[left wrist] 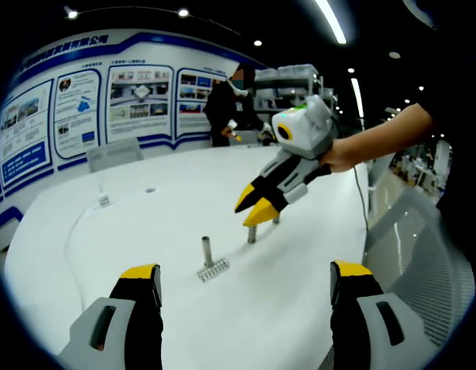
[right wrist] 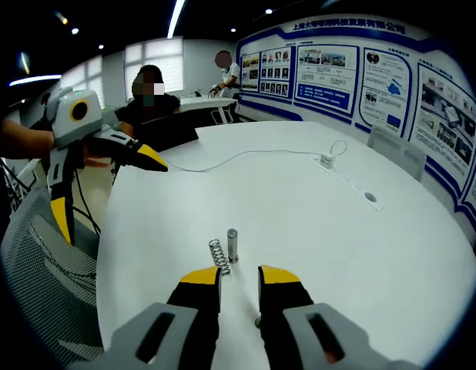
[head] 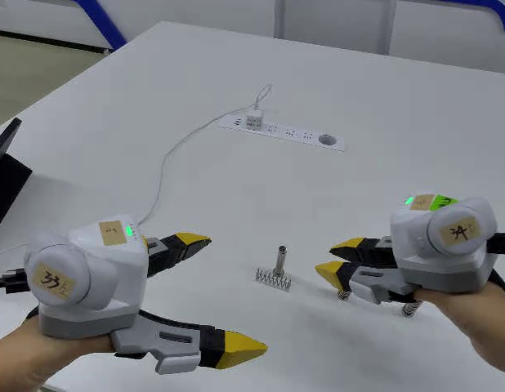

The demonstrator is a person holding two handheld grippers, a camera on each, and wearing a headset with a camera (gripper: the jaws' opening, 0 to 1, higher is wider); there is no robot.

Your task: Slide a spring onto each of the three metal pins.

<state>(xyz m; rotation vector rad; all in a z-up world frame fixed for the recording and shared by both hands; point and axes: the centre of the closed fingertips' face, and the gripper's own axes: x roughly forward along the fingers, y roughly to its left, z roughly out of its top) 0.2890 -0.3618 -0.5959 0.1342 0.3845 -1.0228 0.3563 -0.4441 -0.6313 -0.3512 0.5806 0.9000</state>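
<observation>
Head view: white bench [head: 383, 90], both grippers low over its near edge. Left gripper [head: 224, 294] is at the near-left, jaws spread wide, nothing between them. Right gripper [head: 334, 257] is at the near-right, jaws almost together with a thin gap, holding nothing, tips aimed at mid-bench.

Power strip [head: 281, 135] lies toward the far edge with a white plug [head: 254, 120] in it. Its cable [head: 167, 167] trails across the bench to the near-left.

One metal pin [head: 280, 260] stands upright mid-bench between the two grippers, bare. A spring [head: 273, 279] lies flat on the bench just beside the pin's base, on the near-edge side.

Two small metal pieces [head: 344, 294] sit under the right gripper. They're too small to tell whether they carry springs.

Right gripper view: pin and spring sit just ahead of the jaw tips, spring to the left of the pin.
</observation>
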